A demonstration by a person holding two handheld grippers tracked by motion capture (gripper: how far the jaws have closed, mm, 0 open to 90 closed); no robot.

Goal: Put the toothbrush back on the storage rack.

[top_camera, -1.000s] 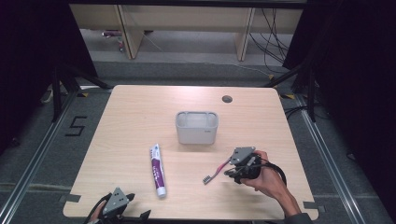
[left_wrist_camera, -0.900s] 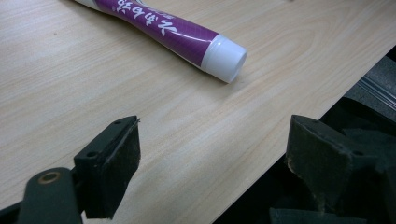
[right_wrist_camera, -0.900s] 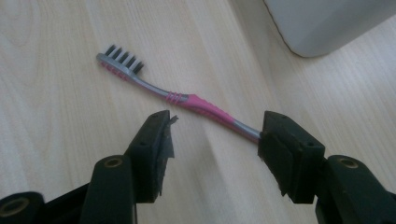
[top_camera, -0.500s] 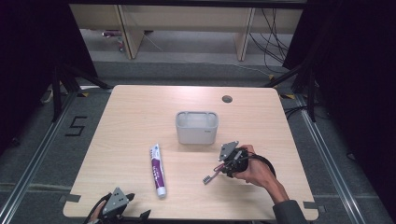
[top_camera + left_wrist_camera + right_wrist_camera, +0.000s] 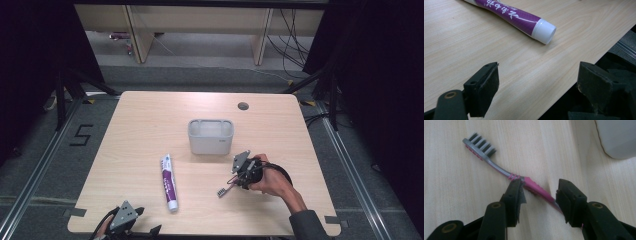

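1. The table [image 5: 150,125] is light wood with a small dark hole [image 5: 243,106] near its far edge.
2. A grey tub [image 5: 210,136] stands near the middle of the table; its pale corner shows at the top right of the right gripper view.
3. A purple-and-white tube [image 5: 168,181] lies flat to the left of the tub, white cap toward the near edge.
4. The right tongs [image 5: 239,176] sit low over the table in front of the tub, to its right, in the person's right hand [image 5: 267,180]. Their jaws have just been closing and straddle the toothbrush handle; whether the pads press on it I cannot tell.
5. The left tongs [image 5: 125,217] rest at the near left edge, released, jaws wide with nothing between them, the tube's cap just beyond.
6. The toothbrush [image 5: 499,168] lies flat on the table, pink handle between the right jaws, bristle head pointing away from them.
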